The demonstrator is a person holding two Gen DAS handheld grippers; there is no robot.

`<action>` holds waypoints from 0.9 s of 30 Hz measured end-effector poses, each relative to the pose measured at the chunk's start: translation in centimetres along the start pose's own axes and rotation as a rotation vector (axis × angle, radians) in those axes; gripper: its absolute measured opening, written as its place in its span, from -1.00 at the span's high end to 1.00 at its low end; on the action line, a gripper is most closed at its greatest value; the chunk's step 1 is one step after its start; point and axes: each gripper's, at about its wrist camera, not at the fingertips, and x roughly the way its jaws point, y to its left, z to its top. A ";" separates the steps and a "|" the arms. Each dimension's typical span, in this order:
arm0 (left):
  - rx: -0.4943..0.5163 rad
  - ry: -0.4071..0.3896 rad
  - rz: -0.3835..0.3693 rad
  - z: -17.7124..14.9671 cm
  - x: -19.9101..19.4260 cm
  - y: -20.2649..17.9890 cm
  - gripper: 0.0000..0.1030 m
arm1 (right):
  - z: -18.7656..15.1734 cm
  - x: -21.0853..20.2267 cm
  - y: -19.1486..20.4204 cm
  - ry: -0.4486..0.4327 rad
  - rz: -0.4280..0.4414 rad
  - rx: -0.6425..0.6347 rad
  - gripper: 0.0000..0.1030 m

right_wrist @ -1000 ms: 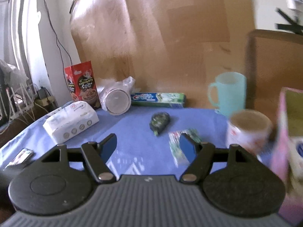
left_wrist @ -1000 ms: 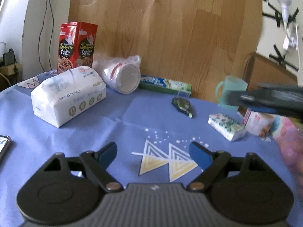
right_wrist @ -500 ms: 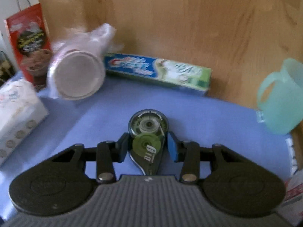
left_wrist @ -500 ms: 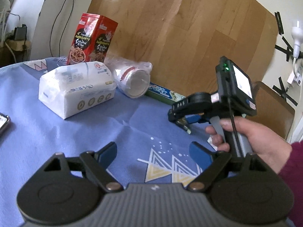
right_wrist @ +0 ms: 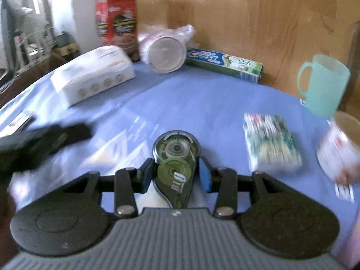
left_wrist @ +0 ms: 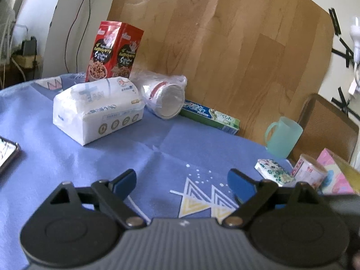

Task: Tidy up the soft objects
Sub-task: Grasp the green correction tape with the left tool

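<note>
My right gripper [right_wrist: 176,175] is shut on a dark green correction-tape dispenser [right_wrist: 175,171] and holds it above the blue tablecloth [right_wrist: 202,103]. My left gripper [left_wrist: 182,180] is open and empty, low over the cloth [left_wrist: 157,157]. A white tissue pack [left_wrist: 96,110] lies at the left, also in the right wrist view [right_wrist: 94,76]. A small green-patterned tissue packet [left_wrist: 273,172] lies at the right, also in the right wrist view [right_wrist: 271,141]. The left gripper shows as a dark blur at the left of the right wrist view [right_wrist: 40,144].
A red cereal box [left_wrist: 113,54], a bagged stack of paper cups [left_wrist: 165,97], a toothpaste box [left_wrist: 209,117] and a mint mug [left_wrist: 282,136] line the wooden board. A small round tub [left_wrist: 308,173] and a pink box [left_wrist: 335,173] stand at the right. A phone [left_wrist: 6,155] lies at the left edge.
My right gripper has closed on the tape dispenser and lifted it back toward me, away from the board. It has left the left wrist view.
</note>
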 end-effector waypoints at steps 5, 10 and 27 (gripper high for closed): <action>0.090 0.009 0.008 -0.3 0.2 -1.4 -0.79 | -3.5 -3.9 0.7 -0.040 -0.042 0.003 0.11; 0.197 0.047 -0.005 -0.7 0.6 -3.1 -0.79 | -5.6 -5.4 0.6 -0.072 -0.074 0.032 0.11; -0.011 0.311 -0.252 -1.0 -2.3 -4.2 -0.42 | -8.1 -8.2 0.4 -0.124 -0.105 0.127 -0.07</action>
